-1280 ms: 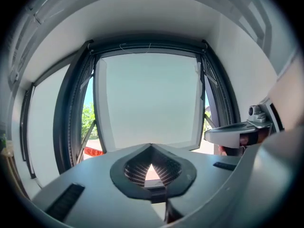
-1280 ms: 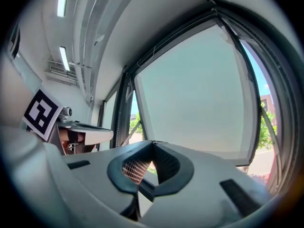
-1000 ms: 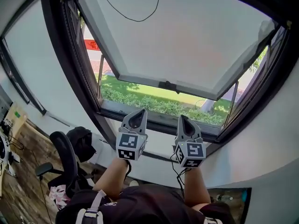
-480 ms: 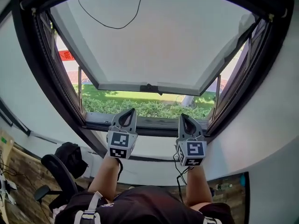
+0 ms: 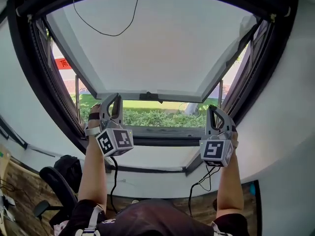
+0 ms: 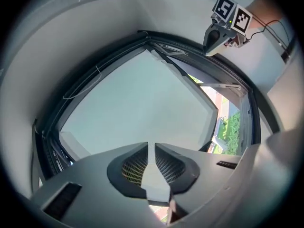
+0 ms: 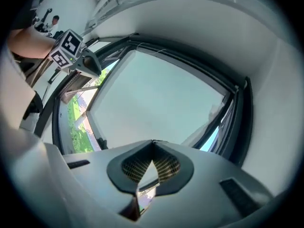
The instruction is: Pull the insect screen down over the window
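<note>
Left tongs [image 5: 111, 100] are opening, empty; right tongs [image 5: 216, 111] clenched, empty. Red banner [image 5: 63, 63] outside, at the left edge: writing illegible.

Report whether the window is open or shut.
Open: the window sash is tilted outward, and the hedge shows through the gap under its lower edge.

Person is wearing a black short-sleeved top [image 5: 147, 220], with a pale strap [image 5: 93, 220] showing at 7 o'clock. Grey left hand-held gripper [image 5: 110, 98], jaws opening with nothing between, and grey right hand-held gripper [image 5: 215, 108] are each carrying a black-and-white marker cube [image 5: 114, 141] and trailing a black cable [image 5: 114, 173].
</note>
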